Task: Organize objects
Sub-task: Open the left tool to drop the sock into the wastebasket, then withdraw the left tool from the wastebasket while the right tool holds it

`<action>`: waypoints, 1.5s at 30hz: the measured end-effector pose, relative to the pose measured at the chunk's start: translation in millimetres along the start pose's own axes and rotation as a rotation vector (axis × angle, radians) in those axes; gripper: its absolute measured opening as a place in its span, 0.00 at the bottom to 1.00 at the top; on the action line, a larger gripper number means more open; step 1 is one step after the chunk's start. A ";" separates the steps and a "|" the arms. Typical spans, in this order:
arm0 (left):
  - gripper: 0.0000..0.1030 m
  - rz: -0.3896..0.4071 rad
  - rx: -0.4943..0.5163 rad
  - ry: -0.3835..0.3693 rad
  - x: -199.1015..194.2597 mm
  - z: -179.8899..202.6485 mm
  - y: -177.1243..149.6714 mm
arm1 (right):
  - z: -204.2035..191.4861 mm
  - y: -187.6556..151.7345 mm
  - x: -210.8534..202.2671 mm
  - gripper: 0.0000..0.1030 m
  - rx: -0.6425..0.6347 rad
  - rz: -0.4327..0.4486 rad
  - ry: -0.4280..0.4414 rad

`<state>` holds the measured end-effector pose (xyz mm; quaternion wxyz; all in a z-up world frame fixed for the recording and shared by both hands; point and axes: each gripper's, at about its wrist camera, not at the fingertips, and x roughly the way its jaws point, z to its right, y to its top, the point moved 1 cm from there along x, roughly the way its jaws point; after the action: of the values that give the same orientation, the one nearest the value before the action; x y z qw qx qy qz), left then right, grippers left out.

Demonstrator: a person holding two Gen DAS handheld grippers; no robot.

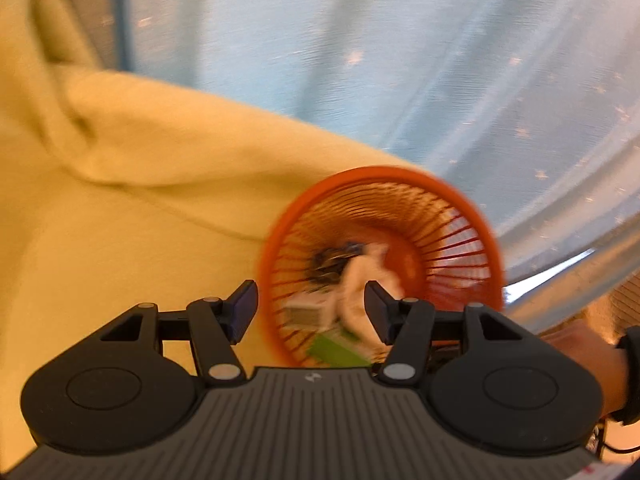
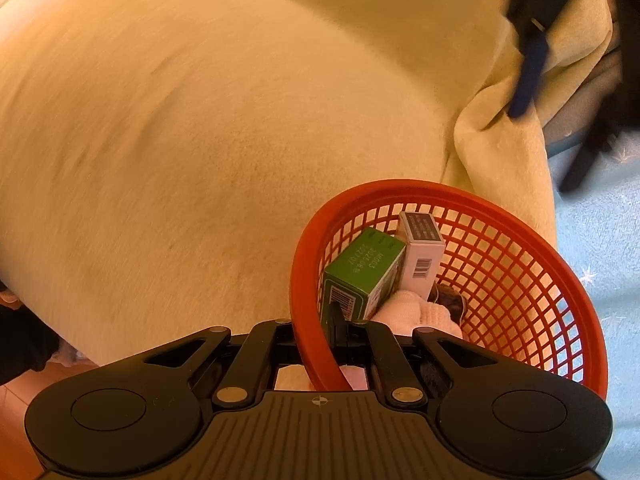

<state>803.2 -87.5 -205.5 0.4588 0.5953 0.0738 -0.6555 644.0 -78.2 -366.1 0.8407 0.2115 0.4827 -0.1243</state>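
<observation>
Left wrist view: your left claw (image 1: 310, 312) is spread wide with nothing in it, aimed at the mouth of the orange basket (image 1: 472, 216). The basket is tipped toward the lens, apparently off the yellow blanket (image 1: 140, 184) and backed by the blue star-print fabric (image 1: 400, 60). The frame is motion-blurred. I read something white and something green inside, nothing more. The hand (image 1: 576, 348) at right is cut off by the edge.

Right wrist view: your right claw (image 2: 340, 332) is clamped on the basket's near rim, one finger inside and one outside. The basket holds a green box (image 2: 360, 276), a white box (image 2: 422, 252), a white cloth (image 2: 412, 314) and a dark item I can't identify.

Risks:
- A single-point rim pinch with the load stacked at the near side means the basket could pivot or slip.
- More tilt and the boxes could slide out.

The left claw's blue pad (image 2: 530, 76) sits close to a blanket fold; whether it touches is unclear. What's under the blanket is hidden.
</observation>
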 end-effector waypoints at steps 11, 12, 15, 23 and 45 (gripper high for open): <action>0.56 -0.071 -0.093 0.181 -5.9 -54.1 -57.9 | -4.0 4.3 -3.7 0.03 -0.032 -0.087 0.000; 0.56 -0.081 -0.096 0.188 -5.3 -55.8 -63.6 | -3.9 4.4 -1.9 0.03 -0.038 -0.100 0.001; 0.56 -0.097 -0.096 0.197 -7.1 -60.1 -80.2 | -4.3 4.7 1.9 0.03 -0.057 -0.137 0.002; 0.57 -0.133 -0.110 0.204 0.3 -71.6 -105.5 | -3.0 5.0 14.3 0.03 -0.094 -0.247 0.011; 0.58 -0.145 -0.160 0.177 -12.6 -91.4 -142.0 | 2.2 5.5 3.4 0.03 -0.107 -0.296 0.025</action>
<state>768.9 58.4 -284.2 0.4478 0.6055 0.2090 -0.6238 649.6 -74.4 -366.8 0.8172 0.0942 0.5251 -0.2183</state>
